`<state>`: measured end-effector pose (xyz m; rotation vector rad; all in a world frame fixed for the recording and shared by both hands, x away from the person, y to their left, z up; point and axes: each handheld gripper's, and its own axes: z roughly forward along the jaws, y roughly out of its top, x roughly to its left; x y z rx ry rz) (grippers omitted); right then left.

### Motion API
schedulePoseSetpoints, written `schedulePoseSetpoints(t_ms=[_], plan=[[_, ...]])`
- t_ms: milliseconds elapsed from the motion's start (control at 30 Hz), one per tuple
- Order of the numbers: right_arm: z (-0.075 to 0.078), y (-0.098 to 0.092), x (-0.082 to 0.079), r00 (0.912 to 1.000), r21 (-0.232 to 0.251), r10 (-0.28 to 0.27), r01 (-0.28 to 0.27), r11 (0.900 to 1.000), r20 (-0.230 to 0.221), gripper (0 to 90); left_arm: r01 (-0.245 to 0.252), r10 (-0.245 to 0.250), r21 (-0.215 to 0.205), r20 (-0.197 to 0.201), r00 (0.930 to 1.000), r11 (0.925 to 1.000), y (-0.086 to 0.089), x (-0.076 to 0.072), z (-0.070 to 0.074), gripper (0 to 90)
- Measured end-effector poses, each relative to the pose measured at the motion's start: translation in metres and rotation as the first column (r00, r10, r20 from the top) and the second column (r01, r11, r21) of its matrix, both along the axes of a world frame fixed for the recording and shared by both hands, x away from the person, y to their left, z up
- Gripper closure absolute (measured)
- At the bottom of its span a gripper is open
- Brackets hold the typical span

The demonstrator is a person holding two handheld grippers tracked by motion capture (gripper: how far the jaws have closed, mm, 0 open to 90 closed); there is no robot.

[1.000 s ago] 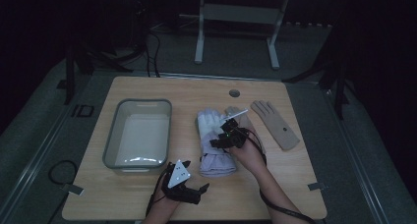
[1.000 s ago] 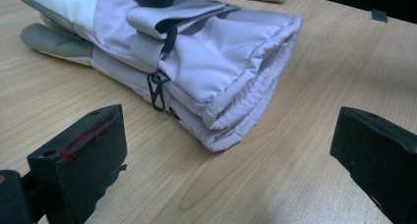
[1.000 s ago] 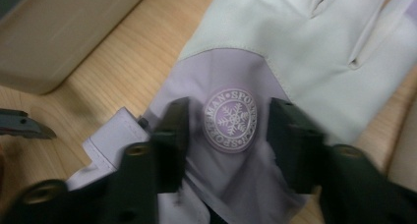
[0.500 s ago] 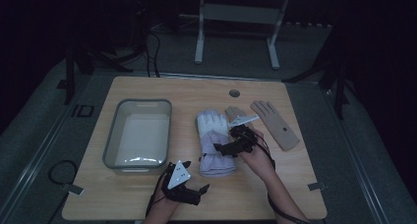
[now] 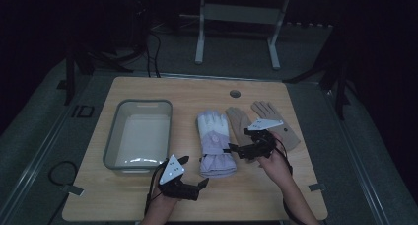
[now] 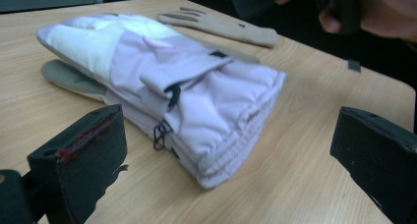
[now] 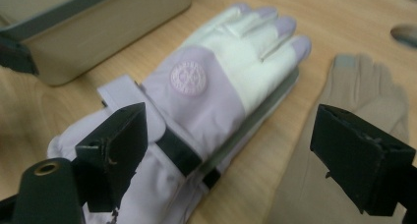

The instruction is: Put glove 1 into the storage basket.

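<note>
Gloves lie mid-table: a lilac pair (image 5: 215, 143) stacked one on the other, just right of the bin (image 5: 139, 136), and a tan pair (image 5: 266, 121) flat beside them. The right gripper (image 5: 235, 149) hangs at the lilac cuff, jaws just opened wide, nothing between them. The left gripper (image 5: 199, 178) sits near the cuff's end, jaws spread, empty.

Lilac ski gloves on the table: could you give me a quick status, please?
Both grippers open, left and right, nothing held. Lilac gloves stacked flat between bin and tan gloves. Right jaws just opened. Nothing blocking.
</note>
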<state>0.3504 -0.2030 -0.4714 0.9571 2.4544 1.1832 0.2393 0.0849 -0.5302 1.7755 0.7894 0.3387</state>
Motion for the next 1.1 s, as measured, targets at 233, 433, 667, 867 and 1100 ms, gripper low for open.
schedulePoseSetpoints(t_ms=[233, 433, 667, 867, 1100], plan=[[0.001, 0.004, 0.001, 0.9987, 0.0, -0.041, 0.041, 0.999, -0.032, 10.5, -0.001, 0.001, 0.001, -0.063, 0.998, 1.0, -0.006, 0.014, 0.026, 0.5], [0.004, 0.01, 0.009, 0.998, 0.001, -0.057, 0.057, 0.998, -0.028, 33.3, -0.026, 0.034, 0.089, -0.093, 0.9951, 0.9957, -0.019, 0.036, 0.048, 0.5], [0.0, 0.014, 0.022, 0.995, 0.049, -0.069, 0.073, 0.996, -0.072, 53.4, -0.109, 0.134, 0.136, -0.187, 0.9733, 0.9847, -0.028, 0.062, 0.046, 18.2], [-0.016, 0.011, 0.029, 0.9878, 0.089, -0.059, 0.072, 0.993, -0.144, 45.8, -0.134, 0.177, 0.146, -0.336, 0.9251, 0.9801, -0.031, 0.068, 0.02, 22.8], [-0.05, 0.01, 0.033, 0.9709, 0.071, -0.046, 0.065, 0.995, -0.235, 41.5, -0.112, 0.167, 0.149, -0.437, 0.8837, 0.9825, -0.029, 0.075, -0.015, 23.8]])
